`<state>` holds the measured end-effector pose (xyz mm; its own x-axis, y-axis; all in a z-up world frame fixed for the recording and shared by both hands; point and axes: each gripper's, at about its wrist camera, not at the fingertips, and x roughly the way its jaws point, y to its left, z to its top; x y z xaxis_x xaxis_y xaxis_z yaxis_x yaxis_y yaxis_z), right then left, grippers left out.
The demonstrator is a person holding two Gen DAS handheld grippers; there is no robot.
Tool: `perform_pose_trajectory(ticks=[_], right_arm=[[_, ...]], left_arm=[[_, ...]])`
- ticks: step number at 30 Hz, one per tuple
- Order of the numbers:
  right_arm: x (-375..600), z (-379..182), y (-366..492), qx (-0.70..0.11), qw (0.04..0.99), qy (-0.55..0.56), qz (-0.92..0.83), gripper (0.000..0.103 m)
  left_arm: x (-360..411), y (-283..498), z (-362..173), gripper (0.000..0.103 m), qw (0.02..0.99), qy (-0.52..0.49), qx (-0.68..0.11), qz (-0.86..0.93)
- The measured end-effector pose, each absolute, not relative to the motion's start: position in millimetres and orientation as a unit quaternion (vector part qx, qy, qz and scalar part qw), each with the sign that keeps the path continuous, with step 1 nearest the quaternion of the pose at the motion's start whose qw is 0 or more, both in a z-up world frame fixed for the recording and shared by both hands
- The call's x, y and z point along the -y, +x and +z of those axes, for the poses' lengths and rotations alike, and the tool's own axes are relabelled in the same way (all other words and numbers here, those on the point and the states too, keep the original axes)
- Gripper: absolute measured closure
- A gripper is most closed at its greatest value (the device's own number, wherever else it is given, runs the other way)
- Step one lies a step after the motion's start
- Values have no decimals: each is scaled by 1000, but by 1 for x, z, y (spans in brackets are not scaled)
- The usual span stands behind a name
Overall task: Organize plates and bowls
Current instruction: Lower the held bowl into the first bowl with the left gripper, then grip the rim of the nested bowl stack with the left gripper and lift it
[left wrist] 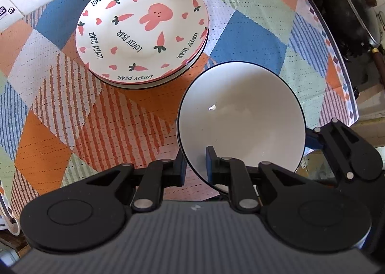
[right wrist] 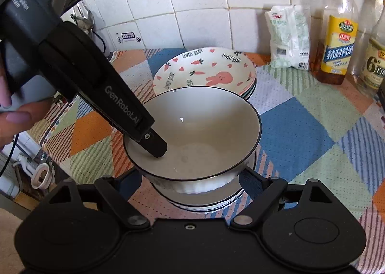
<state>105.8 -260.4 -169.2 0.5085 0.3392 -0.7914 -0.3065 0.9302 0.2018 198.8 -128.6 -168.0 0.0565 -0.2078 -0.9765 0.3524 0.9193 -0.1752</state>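
In the left wrist view our left gripper (left wrist: 195, 167) is nearest, at about 6 o'clock. Its jaws are nearly closed and pinch the rim of a white bowl (left wrist: 240, 115) with a thin dark edge: one pad is inside the wall, the other outside. The bowl appears tilted and lifted over the patchwork cloth (left wrist: 72, 129). At about 3 o'clock of the bowl we see a part of the right gripper (left wrist: 320, 140), close to the bowl's other side.

In the right wrist view the right gripper (right wrist: 191, 180) is wide open, its two fingers on either side of the bowls, and it holds nothing. Between them a second bowl (right wrist: 207, 199) sits on the cloth, and the held bowl (right wrist: 204, 129) is just above it, partly inside it; we cannot tell if they touch. The left gripper reaches into the upper bowl from 10 o'clock.

Farther, at 12 o'clock, a stack of plates (right wrist: 204, 71) with pink rabbit, carrots and "LOVELY BEAR" text lies on the cloth. Behind, at about 2 o'clock, a white packet (right wrist: 288, 38) and two bottles (right wrist: 336, 40) stand by the tiled wall (right wrist: 204, 9).
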Motion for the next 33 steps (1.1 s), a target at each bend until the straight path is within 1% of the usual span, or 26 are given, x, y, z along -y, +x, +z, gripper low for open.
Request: perform_pose_trajectory(ticks=[7,10,14,16,21,24,29,33], right_arm=[[259,-169,104,-459,869,4,185,12],[256,-169,103,-461,869,-11,180,12],[248,-173,99,-461,871,-52,164,13],[249,-173,98,-459,873,-46,159,13],[253,-170,92,-453,879,-26,144,13],[256,-167,83,-443,886,-11,136,13],[258,-160,63,-398,911,24,106,12],[255,-153,44,-339,936,24,90,9]], left_arm=[[132,198,-168,87,725,68,-658,-192],[133,197,-171,79,728,74,-654,-190],[135,193,-171,79,735,85,-645,-190],[135,190,-171,79,738,86,-641,-191],[125,185,-158,78,751,63,-628,-196],[109,184,-144,76,773,14,-600,-204],[80,185,-122,75,798,-27,-568,-197],[63,179,-116,73,796,-46,-567,-207]])
